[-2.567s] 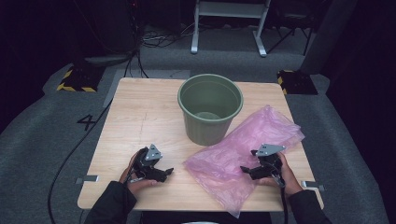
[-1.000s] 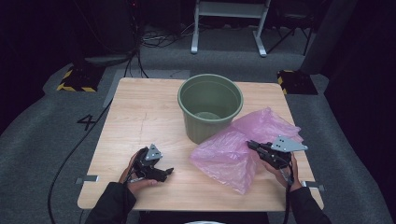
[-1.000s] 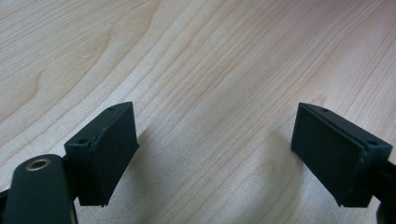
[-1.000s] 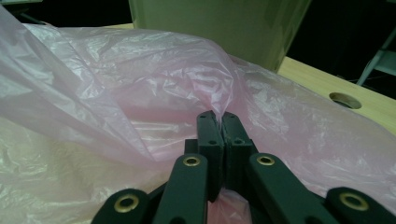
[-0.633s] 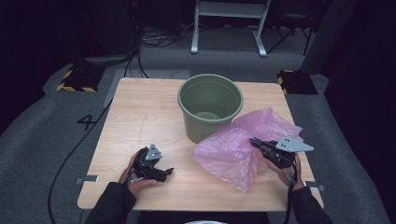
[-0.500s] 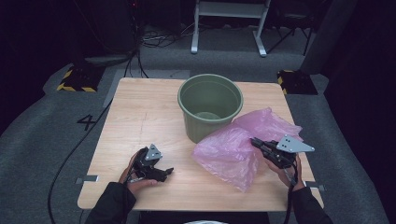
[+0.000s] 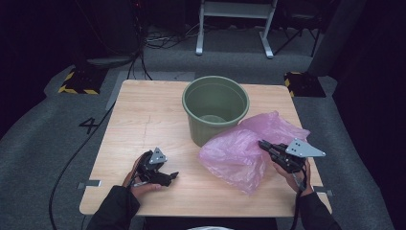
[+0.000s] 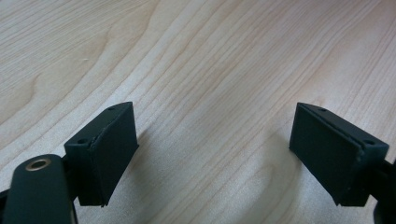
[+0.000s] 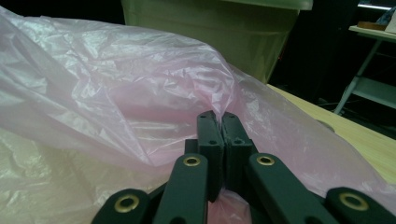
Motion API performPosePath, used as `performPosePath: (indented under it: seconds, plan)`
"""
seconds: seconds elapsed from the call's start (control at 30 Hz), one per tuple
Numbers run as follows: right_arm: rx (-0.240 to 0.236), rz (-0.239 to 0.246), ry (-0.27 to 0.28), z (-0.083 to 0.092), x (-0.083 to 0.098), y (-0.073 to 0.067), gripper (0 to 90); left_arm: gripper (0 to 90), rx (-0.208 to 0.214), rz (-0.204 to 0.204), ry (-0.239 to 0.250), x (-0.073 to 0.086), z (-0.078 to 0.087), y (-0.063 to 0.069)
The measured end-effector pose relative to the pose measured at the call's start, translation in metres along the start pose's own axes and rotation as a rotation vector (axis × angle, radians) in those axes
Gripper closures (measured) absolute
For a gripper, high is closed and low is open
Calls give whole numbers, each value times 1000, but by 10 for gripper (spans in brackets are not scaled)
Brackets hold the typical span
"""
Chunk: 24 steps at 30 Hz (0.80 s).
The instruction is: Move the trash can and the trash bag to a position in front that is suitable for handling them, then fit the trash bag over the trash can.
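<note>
Pink plastic bag (image 7: 239, 151): thin, crumpled and translucent, gathered into a loose mound on the right half of the counter (image 7: 143, 115). In the high view, one edge of the film is pinched at the tips of the right gripper (image 7: 263, 144), with the bulk of the bag spreading away from the fingers toward the counter's middle and its near edge. In the right gripper view the two black fingers (image 9: 208, 135) stand pressed together with pink film clamped between them; the bag (image 9: 116, 93) billows up ahead of and to both sides of the fingertips.

Green bucket (image 7: 215, 110): upright, mouth open, standing beyond the right fingers. The bag's far part lies against its wall. In the right gripper view the bucket wall (image 9: 210, 28) rises directly behind the bag.

Left gripper (image 7: 172, 176): lies low at the near-left part of the counter, well apart from bag and bucket. In the left gripper view its fingers (image 8: 109, 154) stand wide apart with bare wood grain (image 8: 210, 93) between them, holding nothing.
</note>
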State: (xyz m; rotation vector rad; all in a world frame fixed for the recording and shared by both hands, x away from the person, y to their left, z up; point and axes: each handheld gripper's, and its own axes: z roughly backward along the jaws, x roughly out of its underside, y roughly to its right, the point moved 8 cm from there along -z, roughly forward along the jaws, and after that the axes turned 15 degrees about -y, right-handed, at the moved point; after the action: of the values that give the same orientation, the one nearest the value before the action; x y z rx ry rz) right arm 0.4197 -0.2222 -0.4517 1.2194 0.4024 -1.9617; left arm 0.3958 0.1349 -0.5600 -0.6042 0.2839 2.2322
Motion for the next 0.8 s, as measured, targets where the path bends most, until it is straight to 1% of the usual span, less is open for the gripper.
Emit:
performPosePath:
  seconds: [0.07, 0.1, 0.17, 0.4, 0.5, 0.7, 0.77, 0.8]
  plan:
    - [2, 2, 1, 1, 0, 0, 889, 146, -1, 4, 0, 0, 0, 0]
    - [5, 6, 11, 2, -3, 1, 889, 149, -4, 2, 0, 1, 0, 0]
    - [4, 1, 12, 2, -4, 1, 889, 149, -5, 7, -1, 1, 1, 1]
    - [9, -14, 51, 7, -11, 5, 889, 149, -4, 7, -1, 1, 1, 1]
    - [13, -3, 58, 10, -13, 4, 889, 149, -1, 5, 0, 1, 1, 1]
    - [14, 16, 98, 21, -23, 1, 889, 148, 0, 4, 0, 0, 0, 0]
    - [9, 33, 118, 26, -29, -1, 889, 148, 0, 6, 0, 0, 0, 1]
    - [9, 33, 118, 26, -29, -1, 889, 148, -1, 6, 0, 1, 0, 1]
